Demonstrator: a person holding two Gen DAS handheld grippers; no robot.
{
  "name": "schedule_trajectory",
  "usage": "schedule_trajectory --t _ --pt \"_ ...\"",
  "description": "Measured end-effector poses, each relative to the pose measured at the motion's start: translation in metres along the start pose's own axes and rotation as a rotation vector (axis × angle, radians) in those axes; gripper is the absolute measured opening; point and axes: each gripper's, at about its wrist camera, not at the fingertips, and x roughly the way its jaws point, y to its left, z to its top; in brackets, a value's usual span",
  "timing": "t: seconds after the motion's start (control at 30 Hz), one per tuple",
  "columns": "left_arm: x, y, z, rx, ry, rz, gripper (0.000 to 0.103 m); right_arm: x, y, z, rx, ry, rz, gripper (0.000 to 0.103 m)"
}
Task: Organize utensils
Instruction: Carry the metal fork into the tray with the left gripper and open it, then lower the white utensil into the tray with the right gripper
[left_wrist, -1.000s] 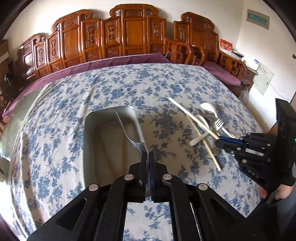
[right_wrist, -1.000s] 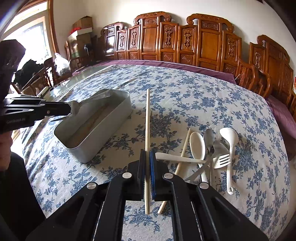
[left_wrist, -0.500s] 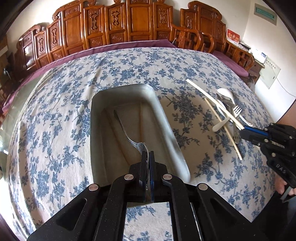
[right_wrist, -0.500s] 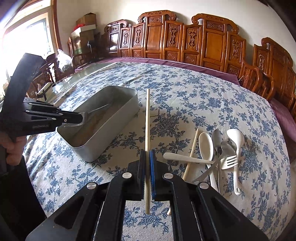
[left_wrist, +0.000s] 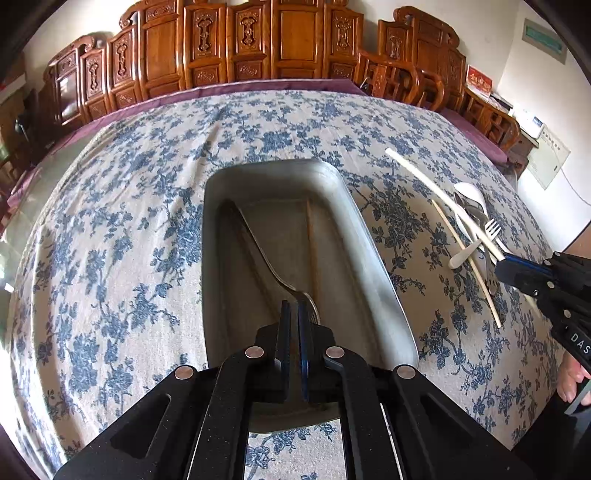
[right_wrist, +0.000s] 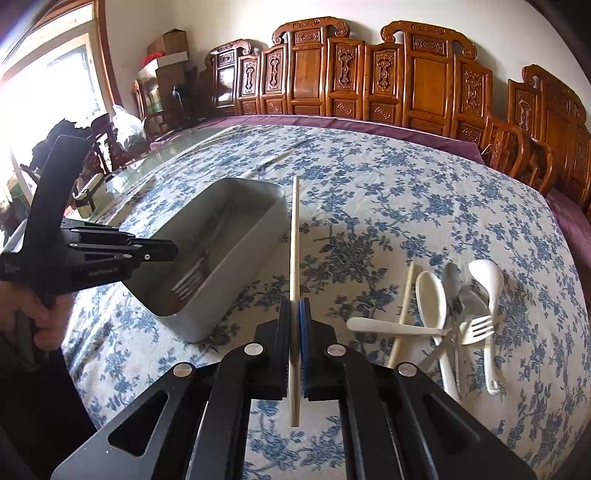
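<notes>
A grey metal tray (left_wrist: 373, 266) lies on the flowered tablecloth; it also shows in the right wrist view (right_wrist: 258, 243). My left gripper (left_wrist: 291, 308) is open a little over the tray's near end. A metal fork (left_wrist: 273, 273) lies inside the tray just past the fingertips, beside a wooden chopstick (left_wrist: 312, 243). The fork shows in the right wrist view (right_wrist: 190, 278) too. My right gripper (right_wrist: 294, 306) is shut on a pale chopstick (right_wrist: 294, 236), held above the cloth right of the tray.
A pile of white spoons, a white fork, metal cutlery and a chopstick (right_wrist: 456, 317) lies on the cloth to the right of the tray. Carved wooden chairs (right_wrist: 369, 81) line the table's far edge.
My left gripper lowered the fork into the tray and its jaws parted, leaving the fork lying in the tray. The right gripper kept hold of the chopstick and rose slightly.
</notes>
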Motion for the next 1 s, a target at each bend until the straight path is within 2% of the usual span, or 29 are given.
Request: schedule_trajectory --t 0.1,0.17,0.3,0.5,0.73,1.0 --pt "-0.006 0.002 0.000 0.003 -0.023 0.010 0.007 0.004 0.012 0.006 0.009 0.004 0.021 0.006" --pt "-0.010 0.005 0.001 0.002 -0.038 0.020 0.016 0.007 0.020 0.011 0.016 0.001 0.039 0.006" --pt "-0.015 0.015 0.001 -0.004 -0.060 0.047 0.020 0.015 0.038 0.022 0.023 -0.008 0.056 0.006" --pt "-0.018 0.041 0.002 -0.062 -0.073 0.062 0.043 0.035 0.056 0.041 0.058 -0.010 0.070 0.006" --pt "-0.020 0.073 0.002 -0.146 -0.074 0.085 0.045 0.065 0.075 0.052 0.076 0.024 0.060 0.006" --pt "-0.025 0.090 0.003 -0.174 -0.085 0.114 0.045 0.088 0.080 0.045 0.110 0.076 0.040 0.006"
